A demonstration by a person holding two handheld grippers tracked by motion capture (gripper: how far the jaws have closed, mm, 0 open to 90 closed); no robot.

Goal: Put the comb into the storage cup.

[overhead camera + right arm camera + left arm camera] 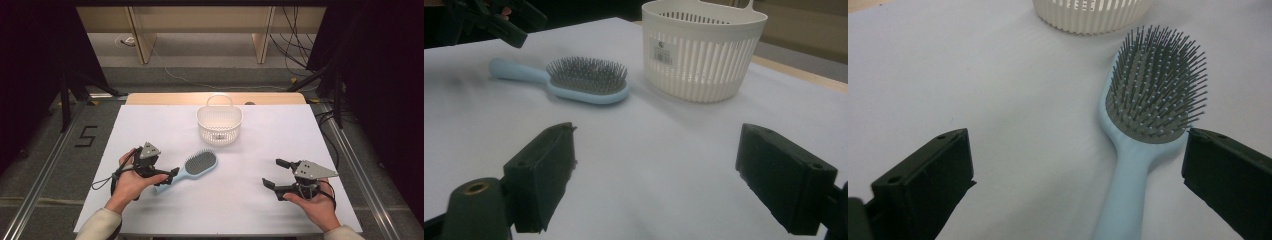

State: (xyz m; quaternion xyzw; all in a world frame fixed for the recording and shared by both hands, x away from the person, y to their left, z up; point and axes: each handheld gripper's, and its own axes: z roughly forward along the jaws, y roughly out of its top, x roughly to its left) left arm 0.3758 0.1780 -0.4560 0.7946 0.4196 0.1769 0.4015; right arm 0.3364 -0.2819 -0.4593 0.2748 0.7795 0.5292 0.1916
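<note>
Both my grippers stand wide, holding nothing: left gripper point(167, 176), right gripper point(274, 174). Blue hairbrush point(192, 168) lies bristles-up on the white table point(150, 125), near the slatted basket point(219, 124). Risk: the rounded handle may roll or slide if pinched off-centre.

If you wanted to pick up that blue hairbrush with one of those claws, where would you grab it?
Probably by the slim handle of the hairbrush, coming from above with the left gripper, open right beside its handle end. The handle lies flat and narrow enough for the jaws to straddle; the head is wide, bristles up.
</note>
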